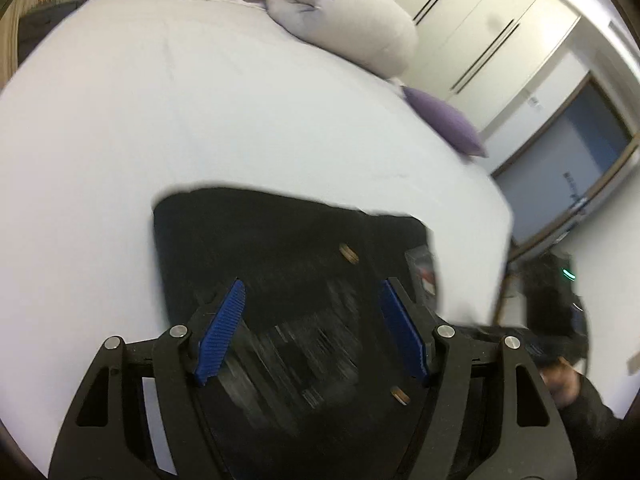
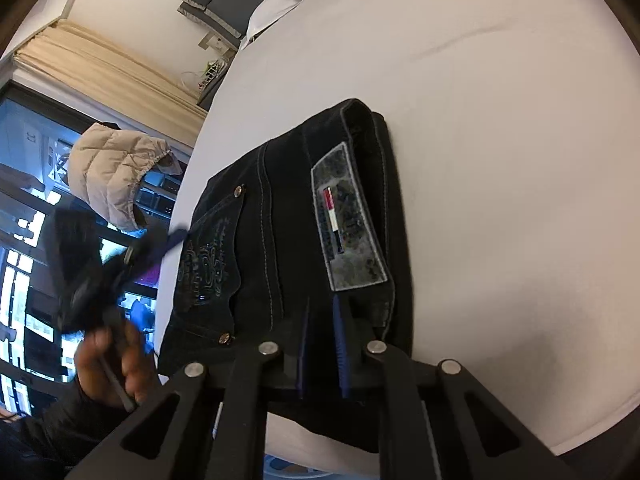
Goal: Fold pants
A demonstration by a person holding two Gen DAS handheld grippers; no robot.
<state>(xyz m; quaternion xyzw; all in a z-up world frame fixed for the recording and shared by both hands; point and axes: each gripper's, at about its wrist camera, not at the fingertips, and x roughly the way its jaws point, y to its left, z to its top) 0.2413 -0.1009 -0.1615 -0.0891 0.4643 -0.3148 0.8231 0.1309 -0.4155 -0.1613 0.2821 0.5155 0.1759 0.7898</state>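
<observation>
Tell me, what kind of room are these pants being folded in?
Most likely a bedroom. The dark pants lie on a big bed with a white sheet, there are pillows at its far end, and tall white wardrobe doors stand along the wall beside it.

Black pants [image 2: 288, 216] carry a grey patch [image 2: 350, 216] striped red, white and navy; white bed [image 1: 200, 120]; blue-padded left hand-held gripper [image 1: 312, 328].

Motion blur smears the pants [image 1: 288, 280]; tongs' bases run off the bottom edge.
</observation>
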